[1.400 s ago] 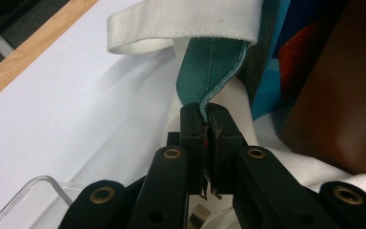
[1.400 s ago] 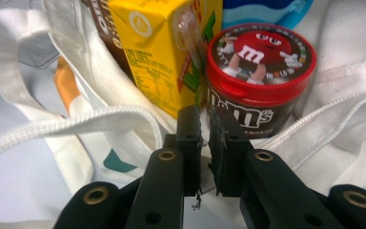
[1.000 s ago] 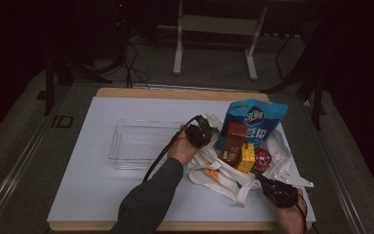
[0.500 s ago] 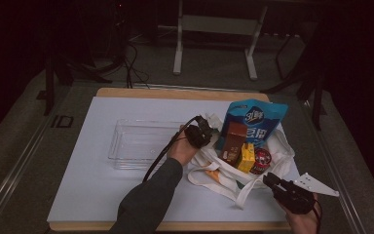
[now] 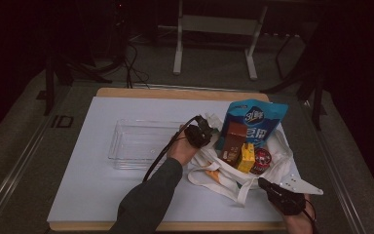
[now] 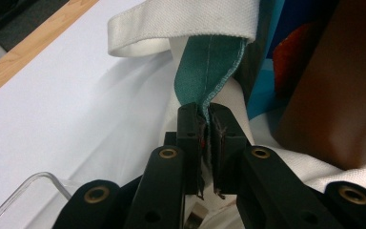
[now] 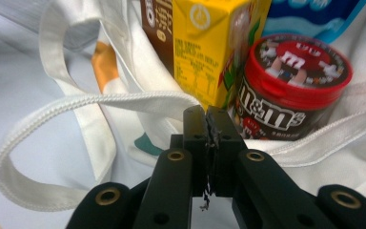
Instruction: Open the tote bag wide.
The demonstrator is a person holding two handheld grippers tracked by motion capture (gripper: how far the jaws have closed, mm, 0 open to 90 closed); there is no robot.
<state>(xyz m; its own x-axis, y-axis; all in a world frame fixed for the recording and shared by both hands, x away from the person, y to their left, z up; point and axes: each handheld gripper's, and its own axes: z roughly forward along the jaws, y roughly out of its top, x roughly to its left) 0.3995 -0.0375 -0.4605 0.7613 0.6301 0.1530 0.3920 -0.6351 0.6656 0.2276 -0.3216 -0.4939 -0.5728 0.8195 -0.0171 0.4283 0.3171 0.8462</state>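
The right gripper (image 5: 269, 186) has pulled back toward the table's near right corner, its jaws now pressed together on nothing, off the white tote bag (image 5: 272, 163). The left gripper (image 6: 208, 119) stays clamped on the bag's teal-lined rim at the far left, apparently holding the snack-filled mouth open beside the clear tray (image 5: 126, 144).

The high view is dim and soft: the floor and stands beyond the white table (image 5: 126, 204) sink into near black, while the tabletop catches even overhead light with faint shadows. The clear tray (image 5: 141, 144) near the table's middle gives pale glints along its rim. The left gripper view is brighter; its brown box (image 6: 343, 95) is blurred. In the right gripper view the red-lidded tub (image 7: 290, 90) is fairly sharp, with cloth at the edges softened
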